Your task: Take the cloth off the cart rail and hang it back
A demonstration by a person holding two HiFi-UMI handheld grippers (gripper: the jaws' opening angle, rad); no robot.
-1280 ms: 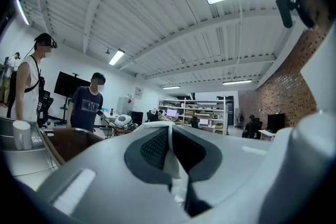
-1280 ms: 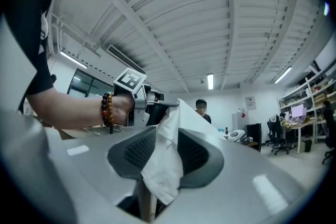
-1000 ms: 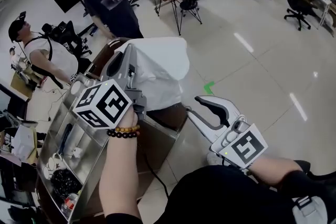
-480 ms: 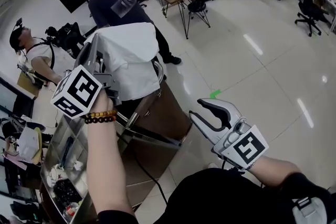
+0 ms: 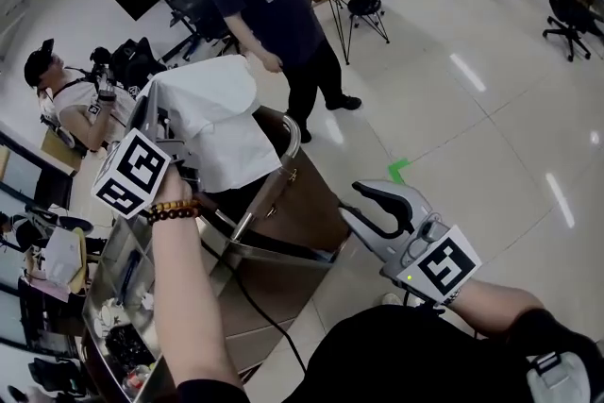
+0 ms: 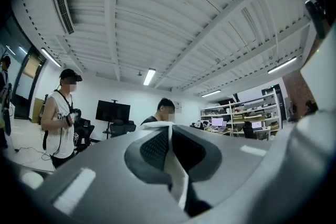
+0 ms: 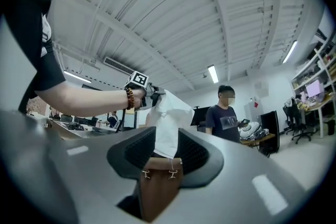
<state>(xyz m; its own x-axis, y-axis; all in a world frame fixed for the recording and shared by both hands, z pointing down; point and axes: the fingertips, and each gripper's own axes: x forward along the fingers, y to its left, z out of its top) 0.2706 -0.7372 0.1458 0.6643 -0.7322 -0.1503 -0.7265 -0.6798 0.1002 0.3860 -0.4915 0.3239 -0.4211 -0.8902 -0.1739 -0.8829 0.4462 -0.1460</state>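
Right now you are holding the white fabric cloth (image 5: 222, 123) raised over the stainless-steel cart (image 5: 123, 264), its lower edge hanging near the curved metal rail (image 5: 294, 135); whether it is touching there, I cannot tell. Your left gripper (image 6: 169, 136) is clamping tight on a thin fold of it. Your right gripper (image 5: 350, 201) is hanging low beside the cart's brown side panel (image 5: 302, 203), jaws spread wide and holding nothing. That pinch is probably the weak point: a quick swing could be tugging the fold free. Draping one-handed, you are also risking a bunched, lopsided hang sliding off the rail.
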